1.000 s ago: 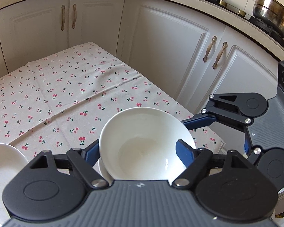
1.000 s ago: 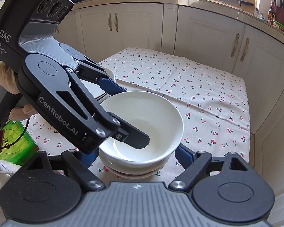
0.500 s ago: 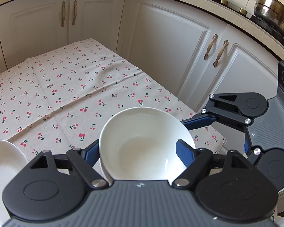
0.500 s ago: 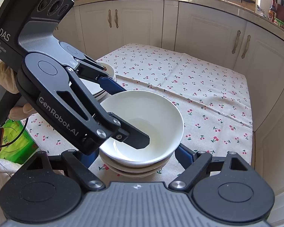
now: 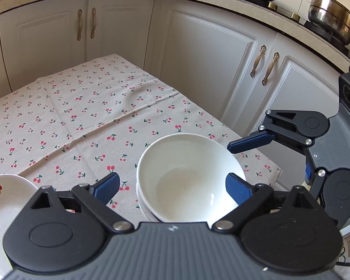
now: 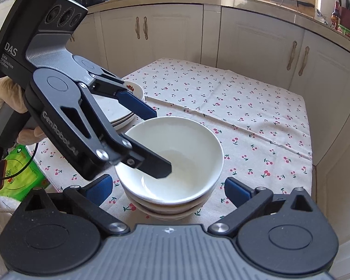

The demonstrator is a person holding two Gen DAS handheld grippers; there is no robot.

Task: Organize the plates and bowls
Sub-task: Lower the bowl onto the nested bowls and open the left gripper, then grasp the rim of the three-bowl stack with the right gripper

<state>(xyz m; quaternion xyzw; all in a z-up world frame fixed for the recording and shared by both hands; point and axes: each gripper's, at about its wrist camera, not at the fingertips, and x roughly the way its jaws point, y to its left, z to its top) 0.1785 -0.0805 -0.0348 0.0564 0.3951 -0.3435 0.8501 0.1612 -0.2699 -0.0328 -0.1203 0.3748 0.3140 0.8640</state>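
Bowl stack [image 6: 172,182], tabletop [image 6: 256,126]: left tool [image 6: 151,137] wide astride top rim; withdraw straight up, right tool [image 6: 168,186] wide.

White bowls [image 6: 175,154]; cherry-print beige tablecloth [image 5: 86,116]; blue-tipped black tools.

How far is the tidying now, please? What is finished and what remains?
Done: the bowls sit nested in one stack, the plates piled beside it. In hand: nothing; left gripper open astride the top rim, right gripper open around the stack. Left: probably only withdrawing both.
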